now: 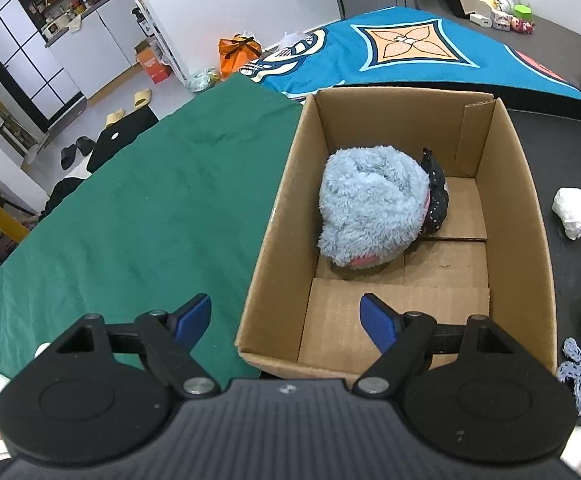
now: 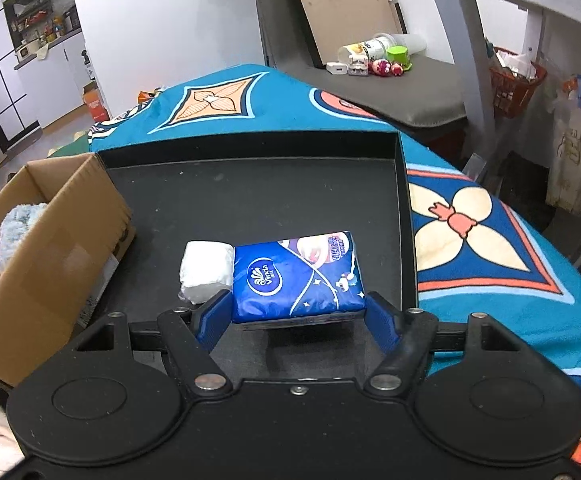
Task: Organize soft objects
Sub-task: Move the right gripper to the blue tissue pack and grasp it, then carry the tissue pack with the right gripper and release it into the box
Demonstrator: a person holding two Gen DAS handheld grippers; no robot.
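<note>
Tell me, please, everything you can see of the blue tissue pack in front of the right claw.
The tissue pack is a soft rectangular packet in glossy blue plastic film, printed with a white Vinda logo, stars and a pink panel at its far end. It looks full and unopened. It sits between the fingers of the right claw, which are closed against its sides, above the black tray. A white wad appears to touch its left edge.

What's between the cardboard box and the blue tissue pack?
In the right wrist view, a white wad touching the tissue pack, then bare black tray toward the box.
</note>
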